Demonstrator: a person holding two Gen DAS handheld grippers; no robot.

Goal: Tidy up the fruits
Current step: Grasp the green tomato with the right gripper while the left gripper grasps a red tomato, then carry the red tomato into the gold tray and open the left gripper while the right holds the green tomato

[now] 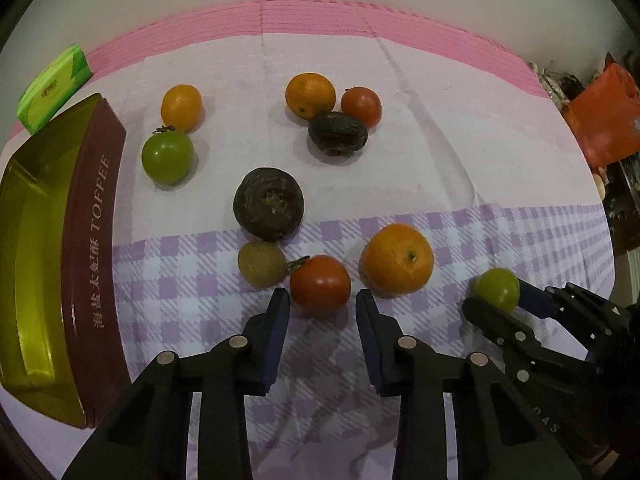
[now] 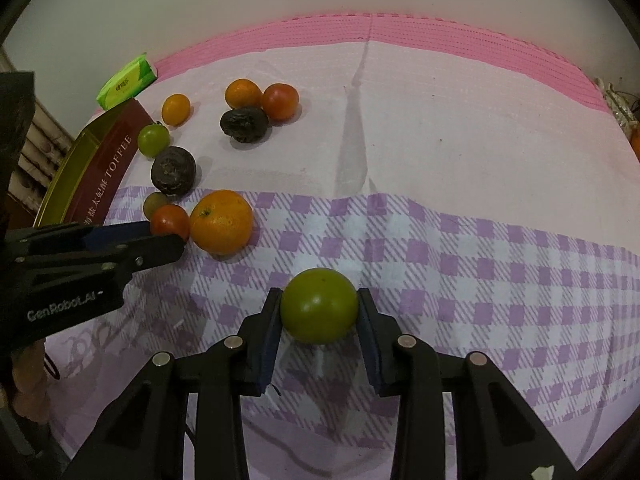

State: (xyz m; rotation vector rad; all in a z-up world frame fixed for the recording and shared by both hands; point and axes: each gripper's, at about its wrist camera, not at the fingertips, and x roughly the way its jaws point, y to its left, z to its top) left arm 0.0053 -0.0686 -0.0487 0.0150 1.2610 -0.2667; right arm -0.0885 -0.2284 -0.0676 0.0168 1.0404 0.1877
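The right gripper's (image 2: 319,312) fingers (image 2: 268,332) stand on either side of a green tomato (image 2: 319,305), the blue pads touching or all but touching its flanks, so the fruit looks held, though how firm the squeeze is cannot be told. It sits low over the checked cloth (image 2: 480,264), apart from the other fruit, which suggests this one is being taken first because nothing crowds it. The left gripper (image 1: 322,308) is spread wider than the red tomato (image 1: 320,285) just ahead of it, both pads clear of the skin and holding nothing; the gap looks sized to close on that tomato next. Just beside the red tomato lie a small brownish fruit (image 1: 262,263) to its left and a large orange (image 1: 398,259) to its right, near enough that a careless closing could nudge either one. Behind them rests a dark wrinkled fruit (image 1: 268,204). Farther back, a green tomato and a small orange sit together on the left (image 1: 181,107), and an orange, a second red tomato and another dark fruit huddle in the middle (image 1: 337,134). Along the left edge stands an open toffee tin (image 1: 96,264), nothing visible in the part of its gold interior that shows, a likely place for the sorted fruit, with a green packet (image 1: 54,88) beyond it.
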